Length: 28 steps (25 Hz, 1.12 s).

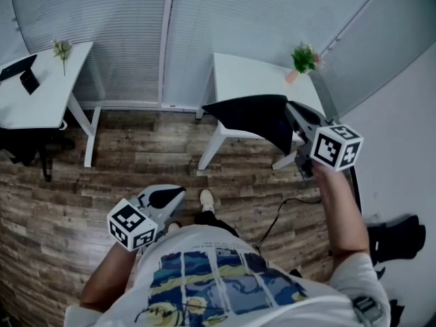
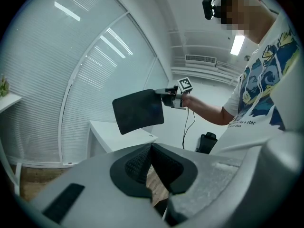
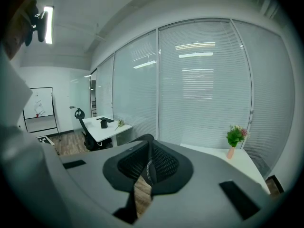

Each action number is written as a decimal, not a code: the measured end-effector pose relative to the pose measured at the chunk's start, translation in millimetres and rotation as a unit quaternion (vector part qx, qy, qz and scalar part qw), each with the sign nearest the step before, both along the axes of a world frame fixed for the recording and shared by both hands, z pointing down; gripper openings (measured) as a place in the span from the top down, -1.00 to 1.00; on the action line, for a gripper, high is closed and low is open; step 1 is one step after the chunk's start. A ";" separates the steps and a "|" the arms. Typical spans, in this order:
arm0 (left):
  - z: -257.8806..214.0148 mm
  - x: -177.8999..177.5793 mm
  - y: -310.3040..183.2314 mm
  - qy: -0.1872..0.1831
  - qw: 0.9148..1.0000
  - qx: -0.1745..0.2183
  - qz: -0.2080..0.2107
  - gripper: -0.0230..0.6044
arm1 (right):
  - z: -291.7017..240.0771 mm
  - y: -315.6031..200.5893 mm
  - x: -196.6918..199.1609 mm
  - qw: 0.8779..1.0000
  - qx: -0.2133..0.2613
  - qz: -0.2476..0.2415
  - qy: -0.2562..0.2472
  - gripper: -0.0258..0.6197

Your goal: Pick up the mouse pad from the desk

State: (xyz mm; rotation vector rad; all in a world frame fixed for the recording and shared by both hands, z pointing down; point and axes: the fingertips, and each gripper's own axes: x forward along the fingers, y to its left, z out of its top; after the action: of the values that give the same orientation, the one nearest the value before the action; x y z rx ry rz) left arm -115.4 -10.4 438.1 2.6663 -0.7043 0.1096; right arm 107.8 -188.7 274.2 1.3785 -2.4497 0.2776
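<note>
Black mouse pad [image 1: 255, 118] was held clear above the white desk [image 1: 238, 73], clamped at one edge between the jaws of the right gripper [image 1: 294, 111], left gripper [image 1: 170, 196] held low, jaws pressed together, empty

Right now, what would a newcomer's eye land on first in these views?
The black mouse pad stands out first: it is clamped at one edge by the right gripper and held in the air above the white desk. After that come the left gripper, shut and empty low by the person's waist, and a small plant at the desk's far right corner.
</note>
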 end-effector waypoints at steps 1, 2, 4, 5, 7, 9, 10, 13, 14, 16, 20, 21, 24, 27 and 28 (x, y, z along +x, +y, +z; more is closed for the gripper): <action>-1.0 -0.7 -0.6 0.000 1.000 0.001 0.000 0.92 | -0.8 0.1 -0.3 1.000 0.000 0.001 0.000 0.84; -2.1 -1.1 -0.9 0.001 1.000 0.002 0.000 0.92 | -1.7 0.2 -0.4 1.000 0.001 0.002 0.000 0.84; -3.9 -2.0 -0.9 0.001 1.000 0.003 0.000 0.92 | -3.4 0.9 -1.2 1.000 0.002 0.002 -0.001 0.84; -4.3 -2.6 -0.9 0.002 1.000 0.004 0.001 0.92 | -4.1 1.5 -1.9 1.000 0.002 0.002 -0.001 0.84; -5.0 -3.4 -1.2 0.002 1.000 0.005 0.001 0.92 | -4.7 2.2 -2.6 1.000 0.002 0.001 -0.001 0.84; -5.2 -4.5 -1.9 0.002 1.000 0.004 -0.001 0.92 | -5.1 1.9 -1.7 1.000 0.004 0.002 -0.003 0.84; -5.2 -5.5 -2.2 0.002 1.000 0.004 -0.003 0.92 | -5.6 1.8 -1.4 1.000 0.005 0.002 -0.004 0.84; -3.4 -9.4 -1.8 0.001 1.000 0.003 -0.009 0.92 | -4.6 2.9 -2.5 1.000 0.005 0.001 -0.004 0.84; -2.4 -10.1 -1.6 0.001 1.000 0.002 -0.011 0.92 | -3.3 3.3 -2.7 1.000 0.004 0.001 -0.005 0.84; -1.3 -9.9 -1.9 -0.001 1.000 0.000 -0.013 0.92 | -1.3 3.0 -2.0 1.000 0.003 0.000 -0.007 0.84; -3.5 -9.3 -2.0 0.000 1.000 0.000 -0.015 0.92 | -0.6 3.8 -2.9 1.000 0.003 -0.004 -0.010 0.84; -3.9 -9.7 -2.0 0.000 1.000 0.001 -0.016 0.92 | -0.4 4.7 -4.1 1.000 0.003 -0.006 -0.011 0.84; -2.5 -10.6 -0.7 -0.001 1.000 0.002 -0.019 0.92 | 2.2 8.6 -5.6 1.000 0.003 -0.006 -0.013 0.85; -1.8 -12.4 -0.8 -0.001 1.000 0.002 -0.022 0.92 | 4.5 9.7 -5.3 1.000 0.003 -0.006 -0.014 0.85; -1.9 -12.7 -1.5 -0.001 1.000 0.001 -0.023 0.92 | 4.7 9.3 -4.5 1.000 0.003 -0.006 -0.015 0.85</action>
State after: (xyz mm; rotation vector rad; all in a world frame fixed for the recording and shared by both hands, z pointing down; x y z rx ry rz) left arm -128.1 -11.8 436.2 2.6509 -0.7656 0.0994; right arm 103.3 -179.4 279.0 1.3720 -2.4835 0.2891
